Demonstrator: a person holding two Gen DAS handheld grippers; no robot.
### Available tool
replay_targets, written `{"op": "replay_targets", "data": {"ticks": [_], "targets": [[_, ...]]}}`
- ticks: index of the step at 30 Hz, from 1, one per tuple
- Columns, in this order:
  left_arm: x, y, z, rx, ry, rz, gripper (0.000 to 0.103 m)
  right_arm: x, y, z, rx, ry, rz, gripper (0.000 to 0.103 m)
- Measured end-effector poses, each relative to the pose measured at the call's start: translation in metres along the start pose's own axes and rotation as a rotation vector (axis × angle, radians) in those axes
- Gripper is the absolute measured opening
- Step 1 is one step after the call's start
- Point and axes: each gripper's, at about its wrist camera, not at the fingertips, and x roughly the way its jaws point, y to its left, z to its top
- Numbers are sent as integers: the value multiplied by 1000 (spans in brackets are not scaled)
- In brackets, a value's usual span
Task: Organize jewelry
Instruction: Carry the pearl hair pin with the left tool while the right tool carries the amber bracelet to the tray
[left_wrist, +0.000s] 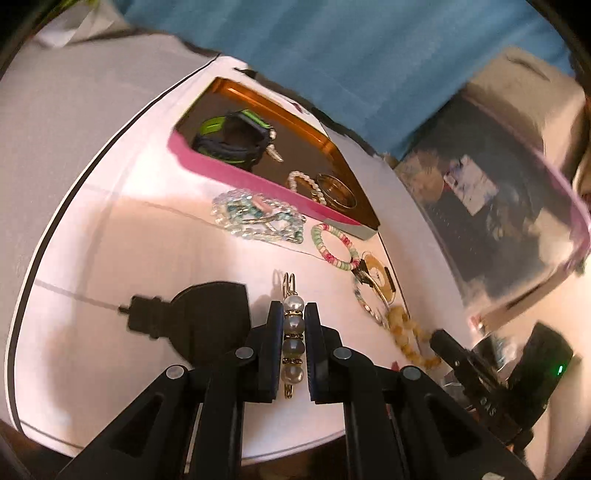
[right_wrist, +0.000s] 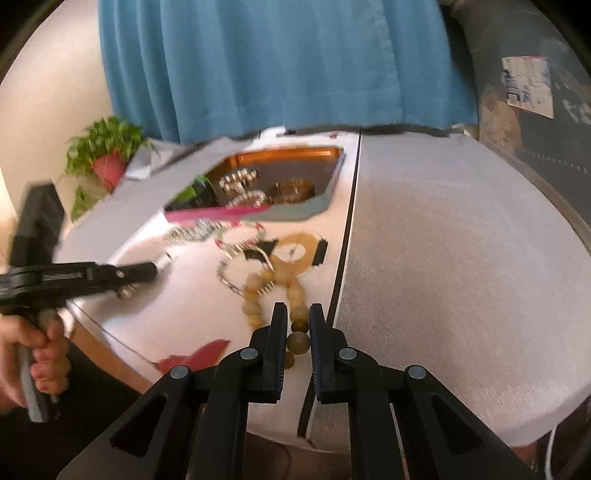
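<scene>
Pearls in a row on a gold pin, the pearl clip (left_wrist: 293, 338) sits pinched lengthwise in the left gripper (left_wrist: 294, 314), likely bound for the tray (left_wrist: 258, 181) farther off. To the right, the right gripper (right_wrist: 298, 325) nips the amber bead bracelet (right_wrist: 299, 341) near the table (right_wrist: 443, 258) edge, probably to lift it too.

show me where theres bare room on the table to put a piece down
Bare cloth lies left of the pearl pin held in the left gripper, below the pink-edged tray. Crowded: the strip from the blue bead pile past the pastel bracelet to the amber beads.
</scene>
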Motion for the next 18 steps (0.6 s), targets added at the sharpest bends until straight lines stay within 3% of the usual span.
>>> {"op": "replay_targets", "data": {"ticks": [11, 18], "targets": [[-9, -8, -9, 61, 18, 51, 9, -16, 0, 17, 22, 13, -28, 12], [-12, -5, -4, 63, 3, 32, 9, -23, 15, 59, -33, -5, -12, 12]]}}
